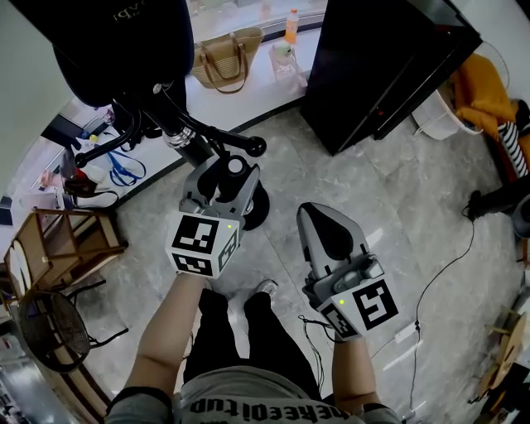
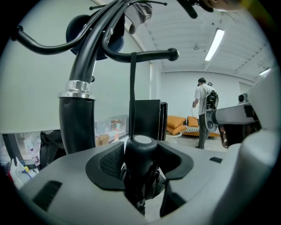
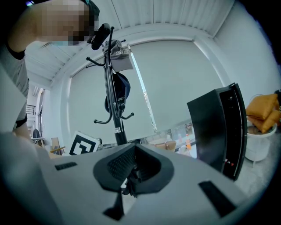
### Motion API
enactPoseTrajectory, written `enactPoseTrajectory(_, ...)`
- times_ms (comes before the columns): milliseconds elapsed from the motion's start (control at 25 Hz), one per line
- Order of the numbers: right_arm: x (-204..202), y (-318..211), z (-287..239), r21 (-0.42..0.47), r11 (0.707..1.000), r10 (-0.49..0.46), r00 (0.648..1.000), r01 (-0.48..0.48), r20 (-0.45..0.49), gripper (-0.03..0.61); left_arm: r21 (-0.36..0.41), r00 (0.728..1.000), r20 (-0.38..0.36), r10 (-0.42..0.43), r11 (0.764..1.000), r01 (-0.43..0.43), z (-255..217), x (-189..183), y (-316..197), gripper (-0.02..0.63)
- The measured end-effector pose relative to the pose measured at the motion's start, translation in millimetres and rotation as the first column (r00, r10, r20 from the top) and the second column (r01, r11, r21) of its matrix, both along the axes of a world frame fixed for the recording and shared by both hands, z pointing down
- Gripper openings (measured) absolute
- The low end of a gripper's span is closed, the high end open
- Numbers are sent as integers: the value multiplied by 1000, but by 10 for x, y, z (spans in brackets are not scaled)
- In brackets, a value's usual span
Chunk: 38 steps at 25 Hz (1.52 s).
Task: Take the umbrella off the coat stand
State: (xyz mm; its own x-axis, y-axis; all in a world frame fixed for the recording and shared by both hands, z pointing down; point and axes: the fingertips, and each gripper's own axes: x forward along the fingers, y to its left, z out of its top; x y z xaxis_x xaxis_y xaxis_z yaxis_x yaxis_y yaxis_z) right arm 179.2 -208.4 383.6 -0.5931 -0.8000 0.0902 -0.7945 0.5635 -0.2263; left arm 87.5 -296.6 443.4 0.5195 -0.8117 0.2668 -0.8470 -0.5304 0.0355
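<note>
The umbrella's black handle [image 2: 141, 154] with its pale round cap stands upright between the pads of my left gripper [image 2: 140, 165], which are shut on it from both sides. A thin black strap [image 2: 132, 88] runs from the handle up to a hook [image 2: 149, 55] of the black coat stand [image 2: 79, 110]. From above, the cap [image 1: 235, 166] shows between the left gripper's [image 1: 225, 172] jaws, close to the stand's pole [image 1: 186, 141]. The umbrella's body below is hidden. My right gripper [image 1: 329, 217] hangs apart at the right, shut and empty, pointing at the stand [image 3: 115, 105].
A dark jacket [image 1: 116, 41] hangs on the stand's top, a dark cap [image 3: 118, 94] lower down. A black cabinet [image 1: 381, 58] stands to the right, a woven bag [image 1: 225, 58] and orange bottle [image 1: 291, 25] on the sill. A wooden chair [image 1: 58, 248] is left; a person [image 2: 203, 110] stands far off.
</note>
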Motion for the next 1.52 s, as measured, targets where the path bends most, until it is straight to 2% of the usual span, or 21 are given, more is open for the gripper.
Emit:
enactPoseTrajectory(160, -21, -17, -59, 12, 1000, -2, 999, 1, 35, 12, -8, 1000, 16, 15, 1000, -15, -22, 9, 20, 221)
enactPoseTrajectory(360, -15, -17, -57, 8, 1000, 1, 1000, -1, 18, 12, -15, 1000, -10, 12, 1000, -12, -159, -21, 51, 218)
enactPoseTrajectory(520, -40, -22, -172, 32, 999, -6, 999, 4, 42, 12, -1, 999, -22, 33, 999, -33, -307, -10, 78, 218)
enactPoseTrajectory(720, -14, -13, -162, 30, 1000, 7, 1000, -7, -3, 12, 4, 998, -8, 67, 998, -67, -454, 15, 132, 216)
enactPoseTrajectory(920, -19, -1, -216, 40, 999, 10, 1000, -10, 3, 12, 14, 996, -11, 93, 996, -93, -564, 54, 226, 215)
enactPoseTrajectory(1240, 13, 17, -335, 62, 998, 25, 999, -27, 25, 12, 66, 990, 18, 143, 987, -143, -788, 194, 348, 215)
enactPoseTrajectory(1520, 30, 28, -460, 84, 996, 32, 998, -36, 45, 12, 92, 983, -13, 184, 979, -182, -1007, 324, 429, 213)
